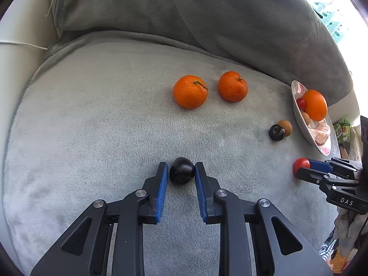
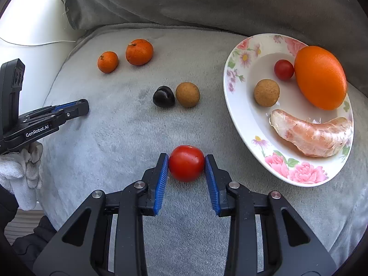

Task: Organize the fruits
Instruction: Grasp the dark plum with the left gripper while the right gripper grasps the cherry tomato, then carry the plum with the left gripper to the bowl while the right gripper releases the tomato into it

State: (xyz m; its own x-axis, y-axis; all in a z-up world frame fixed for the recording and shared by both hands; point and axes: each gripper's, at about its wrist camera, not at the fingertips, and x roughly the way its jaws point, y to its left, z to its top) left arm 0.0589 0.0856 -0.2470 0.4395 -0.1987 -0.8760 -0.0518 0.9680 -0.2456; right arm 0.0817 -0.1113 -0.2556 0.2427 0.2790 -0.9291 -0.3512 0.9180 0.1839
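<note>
We are clamping two fruits on the grey cushion (image 2: 92, 161).
Our left gripper (image 1: 181, 172) is squeezing a dark plum (image 1: 181, 171); our right gripper (image 2: 186, 164) is gripping a tomato (image 2: 186, 163), with the floral plate (image 2: 237, 115) at two o'clock, its long axis slanting.

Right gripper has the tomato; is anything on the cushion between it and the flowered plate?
Nothing visible: bare grey cushion lies between the tomato in the right gripper and the plate's near rim.

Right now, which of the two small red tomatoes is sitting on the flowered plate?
The smaller tomato, resting on the plate beside the big orange. The larger tomato is on the grey cushion, pinched in the right claw.
</note>
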